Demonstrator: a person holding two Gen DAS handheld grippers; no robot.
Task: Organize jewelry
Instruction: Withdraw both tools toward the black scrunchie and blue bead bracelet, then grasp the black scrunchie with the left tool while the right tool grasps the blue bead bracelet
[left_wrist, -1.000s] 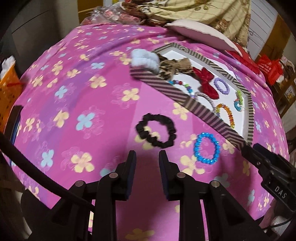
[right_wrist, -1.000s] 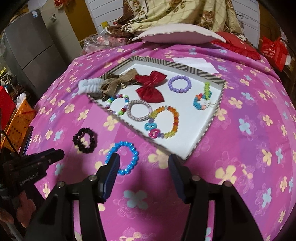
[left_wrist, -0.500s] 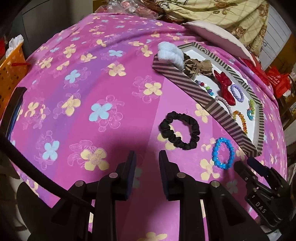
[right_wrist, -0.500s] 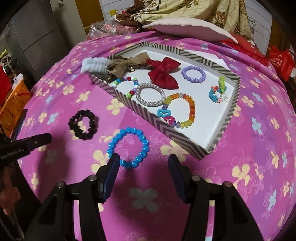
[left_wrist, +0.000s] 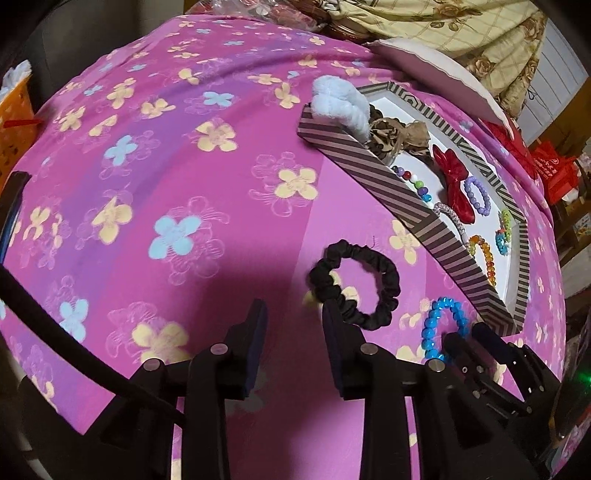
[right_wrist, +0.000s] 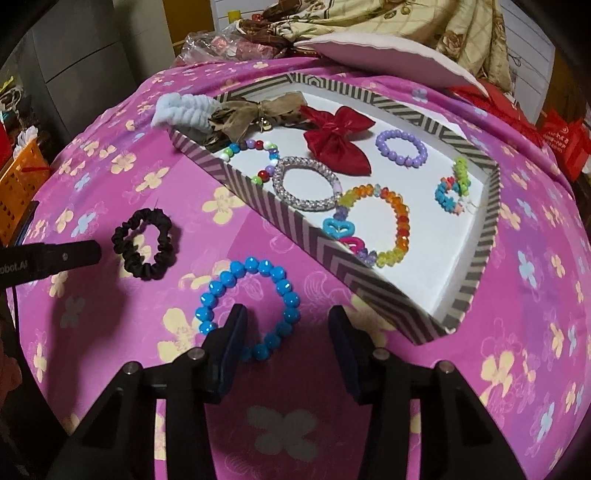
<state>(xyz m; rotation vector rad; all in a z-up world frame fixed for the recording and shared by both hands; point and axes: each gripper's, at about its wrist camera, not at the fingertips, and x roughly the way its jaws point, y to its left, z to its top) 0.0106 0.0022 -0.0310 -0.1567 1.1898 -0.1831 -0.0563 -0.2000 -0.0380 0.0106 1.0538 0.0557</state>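
Compared with a second ago, both grippers have come lower and closer to the two loose rings on the cloth, which now look larger in both wrist views. The left gripper (left_wrist: 293, 314) has just been opening its jaws; they stand wide, with only cloth between them, and its right fingertip (left_wrist: 330, 314) is at the near edge of the black scrunchie (left_wrist: 356, 284). The right gripper (right_wrist: 286, 319) has just been closing its jaws a little; they are still apart and hold nothing. Its left fingertip (right_wrist: 236, 317) stands inside the ring of the blue bead bracelet (right_wrist: 249, 306), so the near right part of the ring lies between the jaws, but the pads do not press on it.

Both rings lie flat on the pink flowered cloth (left_wrist: 166, 184), just beside the near wall of the striped tray (right_wrist: 369, 284). Further away, inside the tray, lie the rainbow bracelet (right_wrist: 384, 225), a silver ring (right_wrist: 306, 184), a red bow (right_wrist: 336, 136), a purple bracelet (right_wrist: 400, 147) and a brown bow (right_wrist: 258, 110), and a pale blue scrunchie (right_wrist: 184, 109) hangs over the far left corner.

I judge the step to be the reach to pick up the two last loose pieces. Next, each gripper needs to go down until one finger is inside the ring and one outside, then close on the band. The beads are round and may slip from the pads.
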